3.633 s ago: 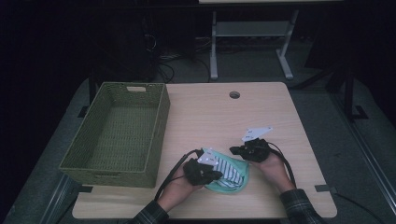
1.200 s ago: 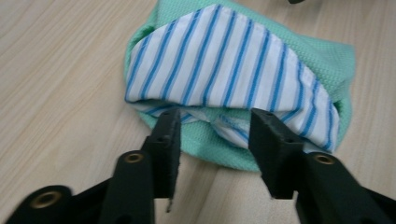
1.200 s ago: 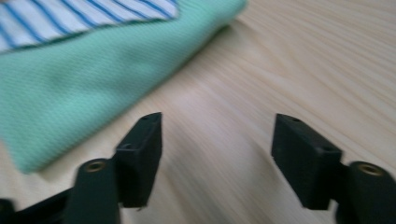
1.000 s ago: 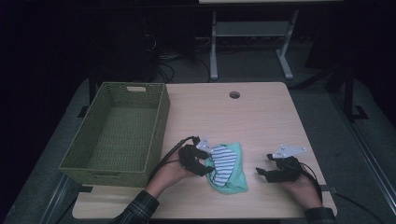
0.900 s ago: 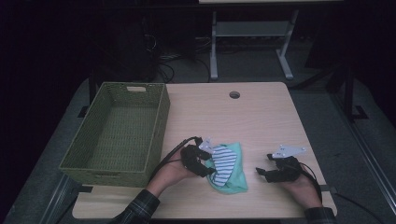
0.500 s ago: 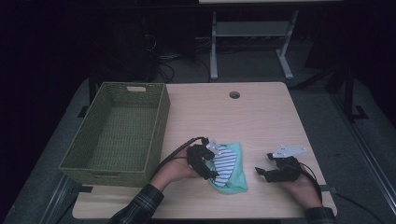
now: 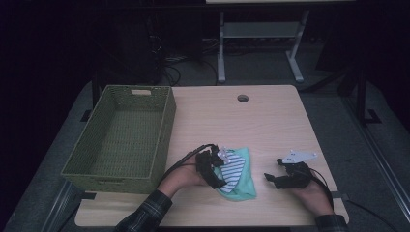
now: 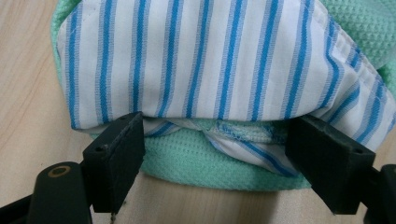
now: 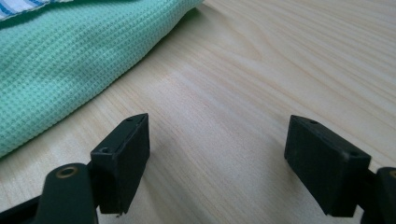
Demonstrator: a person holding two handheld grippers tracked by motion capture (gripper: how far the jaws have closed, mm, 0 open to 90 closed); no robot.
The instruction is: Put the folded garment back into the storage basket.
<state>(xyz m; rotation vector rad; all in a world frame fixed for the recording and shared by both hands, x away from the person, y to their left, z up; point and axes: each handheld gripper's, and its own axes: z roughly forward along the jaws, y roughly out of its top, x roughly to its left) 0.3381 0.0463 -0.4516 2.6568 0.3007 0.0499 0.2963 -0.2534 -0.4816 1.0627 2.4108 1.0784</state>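
Between the just-opened left hand-held gripper's point(image 8: 215, 154) wide jaws lies the folded cloth point(image 8: 205, 60).

Two hand-held grippers low over the table, both with jaws spread.

The left gripper point(image 7: 218, 166), at seven o'clock of the high view, has just been opening, nothing pressed between its pads; the right gripper point(image 7: 271, 178), at five o'clock, points toward nine, its jaws wide apart.
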